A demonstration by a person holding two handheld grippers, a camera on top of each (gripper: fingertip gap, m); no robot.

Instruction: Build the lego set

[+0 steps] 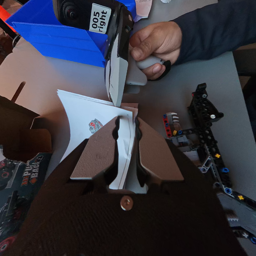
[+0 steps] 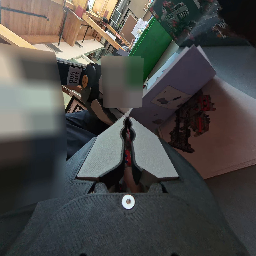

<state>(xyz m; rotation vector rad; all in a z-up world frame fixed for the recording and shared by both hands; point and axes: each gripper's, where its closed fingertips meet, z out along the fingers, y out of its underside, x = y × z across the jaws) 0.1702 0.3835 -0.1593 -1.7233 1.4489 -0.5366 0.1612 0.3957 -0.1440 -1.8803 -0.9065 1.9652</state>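
Observation:
The white instruction booklet (image 1: 88,110) lies open on the grey table (image 1: 207,77), with one page lifted and curled. My left gripper (image 1: 127,119) is open, its fingers either side of the curled page's edge. My right gripper (image 1: 117,104) comes down from above, held by a hand (image 1: 156,45), and is shut on the top edge of that page. In the right wrist view its tips (image 2: 127,118) meet at the booklet's corner (image 2: 180,83). The partly built black Lego frame (image 1: 200,131) with blue, yellow and red pins lies just right of the booklet, and it also shows in the right wrist view (image 2: 191,121).
A blue bin (image 1: 55,38) stands behind the booklet. The dark Lego box (image 1: 20,194) and brown cardboard (image 1: 20,131) are at the left. A green box (image 2: 152,41) and another set box (image 2: 180,18) stand at the table's far side. The tips of both grippers are at nearly the same place.

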